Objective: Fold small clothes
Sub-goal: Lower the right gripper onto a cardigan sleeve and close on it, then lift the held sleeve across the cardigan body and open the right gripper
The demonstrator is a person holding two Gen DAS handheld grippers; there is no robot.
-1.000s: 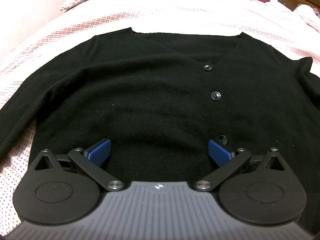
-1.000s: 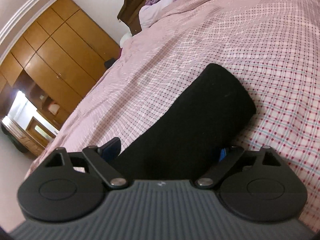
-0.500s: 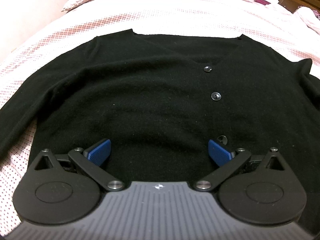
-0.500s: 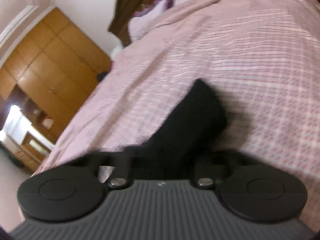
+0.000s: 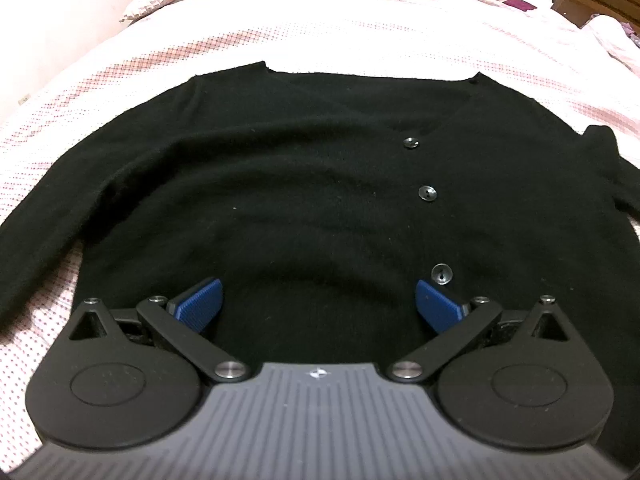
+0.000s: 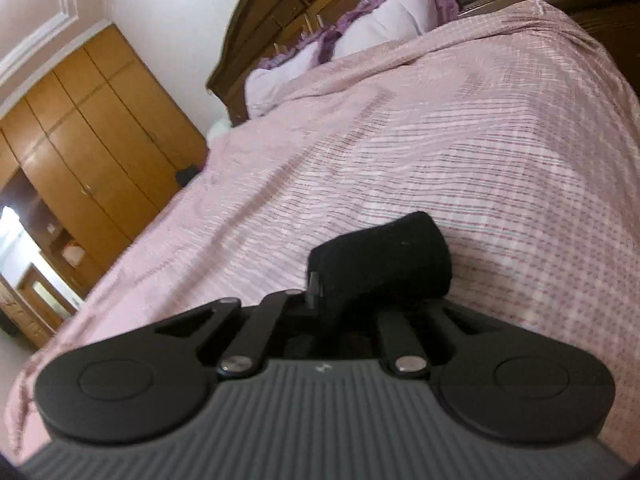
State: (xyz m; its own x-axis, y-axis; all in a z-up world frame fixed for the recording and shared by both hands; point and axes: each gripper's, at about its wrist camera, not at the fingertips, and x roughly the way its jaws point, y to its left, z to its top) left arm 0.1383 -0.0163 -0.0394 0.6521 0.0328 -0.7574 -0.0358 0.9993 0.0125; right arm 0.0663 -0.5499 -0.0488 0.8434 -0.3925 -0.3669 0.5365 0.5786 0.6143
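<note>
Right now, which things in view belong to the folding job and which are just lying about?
Job: black knit buttoned cardigan; its black sleeve cuff clamped in right gripper; open left gripper.
Lying about: purple-frilled pillows; wooden wardrobe; pink checked bedspread.

No readable text, label, brand name or number in either view. Only mark: small pale emblem, no letters legible, at top centre of ribbed grey housing of left gripper [image 5: 318, 298]; same emblem on right gripper [image 6: 344, 292], blurred there. Black cardigan [image 5: 304, 184] buttons plain, no lettering discernible. Pink checked bedspread [image 6: 460, 140] patterned only.
</note>
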